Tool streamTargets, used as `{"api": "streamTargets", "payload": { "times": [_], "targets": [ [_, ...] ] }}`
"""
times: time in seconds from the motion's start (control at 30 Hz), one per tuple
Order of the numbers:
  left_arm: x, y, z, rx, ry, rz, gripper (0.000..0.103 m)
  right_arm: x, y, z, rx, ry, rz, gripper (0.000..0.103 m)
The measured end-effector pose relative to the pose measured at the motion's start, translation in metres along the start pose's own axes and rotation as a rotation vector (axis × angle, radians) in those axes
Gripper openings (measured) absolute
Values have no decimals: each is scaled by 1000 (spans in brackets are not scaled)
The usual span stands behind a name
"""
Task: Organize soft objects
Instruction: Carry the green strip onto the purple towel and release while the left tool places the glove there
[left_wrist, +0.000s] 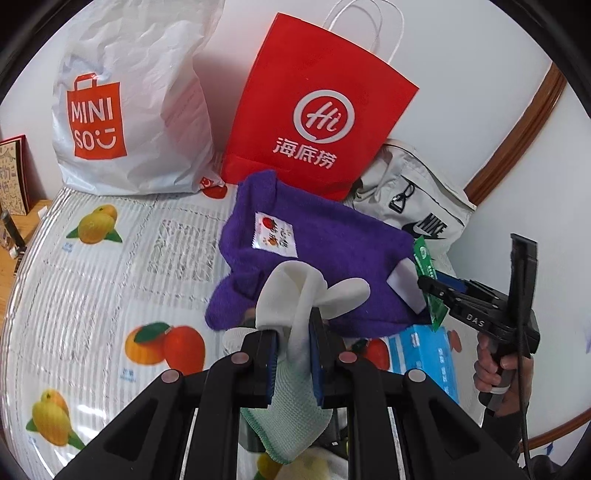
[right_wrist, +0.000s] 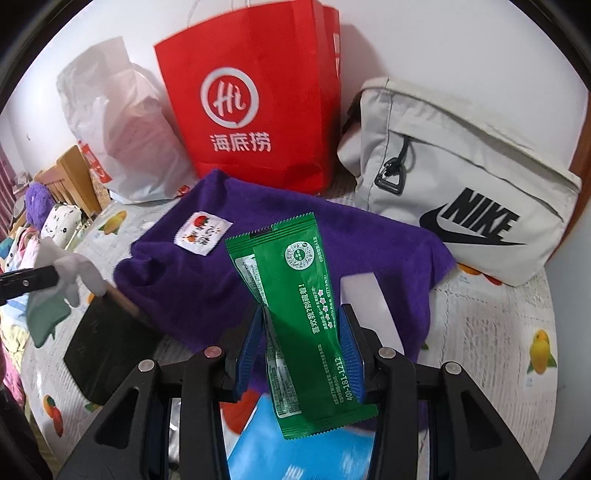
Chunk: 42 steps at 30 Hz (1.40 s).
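My left gripper is shut on a white knit glove with a pale green cuff, held above the table; the same gripper and glove show at the left of the right wrist view. My right gripper is shut on a green foil packet that stands tilted between its blue pads; in the left wrist view the right gripper holds that packet at the right. Beneath both lies a crumpled purple towel with a small fruit label.
Against the wall stand a white Miniso bag, a red paper bag and a beige Nike pouch. A blue box and a black box lie on the fruit-print tablecloth.
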<state>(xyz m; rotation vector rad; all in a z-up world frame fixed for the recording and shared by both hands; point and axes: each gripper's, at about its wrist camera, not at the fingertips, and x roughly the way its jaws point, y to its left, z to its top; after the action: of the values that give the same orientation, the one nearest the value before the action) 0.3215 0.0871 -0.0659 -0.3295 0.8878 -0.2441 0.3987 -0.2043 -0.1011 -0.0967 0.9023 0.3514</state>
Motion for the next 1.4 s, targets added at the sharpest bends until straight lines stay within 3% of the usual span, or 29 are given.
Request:
{"api": "streamTargets", "payload": {
  "times": [0.43,0.77,0.9,1.13,1.4],
  "targets": [
    [25,3,26,21,24,18,15,52,0,10,-34,110,-16,41],
    [34,-6,34,49,21,8,15,54,-1,15,-48,98,-3,46],
    [38,-9,44,57,17,6,15,47,-1,16,-47,72,0,62],
    [59,-19,57,82,29,2,15,14,-11,12,-10,18,-12,62],
    [98,-26,66,107,76,22,15,-24,-17,-15,60,-50,-9,62]
  ]
}}
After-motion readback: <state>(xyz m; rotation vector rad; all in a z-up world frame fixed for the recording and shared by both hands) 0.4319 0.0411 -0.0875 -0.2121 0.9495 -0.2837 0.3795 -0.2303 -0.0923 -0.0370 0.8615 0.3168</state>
